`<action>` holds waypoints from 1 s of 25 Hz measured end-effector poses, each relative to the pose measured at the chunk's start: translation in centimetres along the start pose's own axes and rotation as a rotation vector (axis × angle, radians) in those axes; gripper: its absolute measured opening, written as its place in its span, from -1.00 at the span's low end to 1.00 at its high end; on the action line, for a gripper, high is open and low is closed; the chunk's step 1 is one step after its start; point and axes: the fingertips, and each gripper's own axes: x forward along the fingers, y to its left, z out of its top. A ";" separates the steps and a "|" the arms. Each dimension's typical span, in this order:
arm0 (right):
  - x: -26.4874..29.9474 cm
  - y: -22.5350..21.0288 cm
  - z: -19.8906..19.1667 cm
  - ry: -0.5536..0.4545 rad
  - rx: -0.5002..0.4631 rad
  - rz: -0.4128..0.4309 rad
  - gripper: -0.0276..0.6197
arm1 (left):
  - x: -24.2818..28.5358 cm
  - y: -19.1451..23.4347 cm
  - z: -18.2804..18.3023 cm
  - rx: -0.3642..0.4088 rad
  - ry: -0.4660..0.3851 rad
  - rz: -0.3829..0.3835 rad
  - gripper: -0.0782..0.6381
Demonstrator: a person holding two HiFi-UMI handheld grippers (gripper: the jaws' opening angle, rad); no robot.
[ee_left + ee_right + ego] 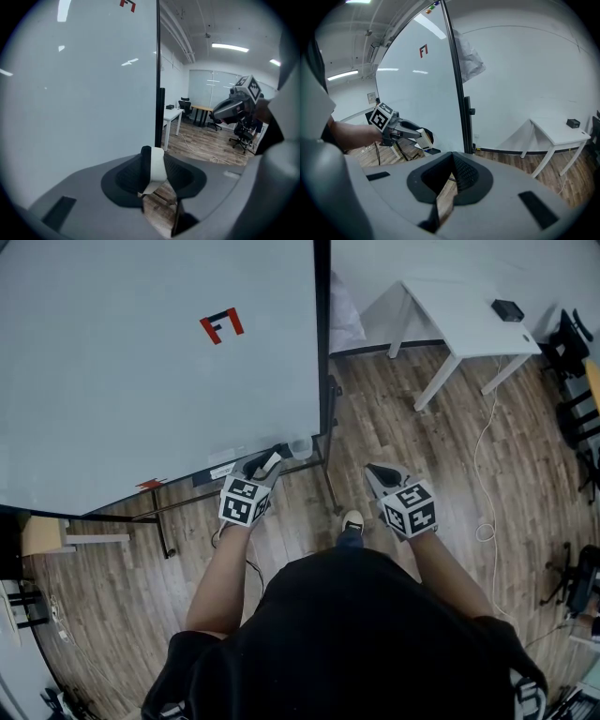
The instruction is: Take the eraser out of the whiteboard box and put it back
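Note:
The eraser (pixel 157 165), white with a black felt side, stands upright between the jaws of my left gripper (pixel 154 176), which is shut on it. In the head view the left gripper (pixel 265 466) holds the eraser (pixel 272 462) just in front of the whiteboard (pixel 141 381), left of the small clear box (pixel 301 447) at the board's lower right corner. My right gripper (pixel 379 472) hangs over the wood floor to the right, shut and holding nothing. The right gripper view shows its closed jaws (pixel 452 172) and the left gripper (pixel 423 136) with the eraser (pixel 423 139).
The whiteboard stands on a black wheeled frame (pixel 328 456) with a marker ledge (pixel 220 471). A white table (pixel 469 320) carrying a small black device (pixel 507 309) stands at the back right. A white cable (pixel 485 474) lies on the floor, and office chairs (pixel 572 343) line the right edge.

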 end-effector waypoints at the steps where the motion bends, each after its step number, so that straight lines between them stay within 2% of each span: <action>1: -0.1 0.1 0.0 0.000 -0.001 -0.001 -0.93 | -0.3 0.0 -0.2 0.001 0.001 0.002 -0.36; 16: -1.4 2.3 -1.4 0.013 -0.010 -0.013 -0.94 | -3.0 -0.8 -2.9 0.001 0.005 -0.005 -0.36; 25: -1.5 2.8 -1.7 0.021 -0.018 -0.011 -0.93 | -4.0 -0.6 -3.1 0.001 -0.006 0.010 -0.36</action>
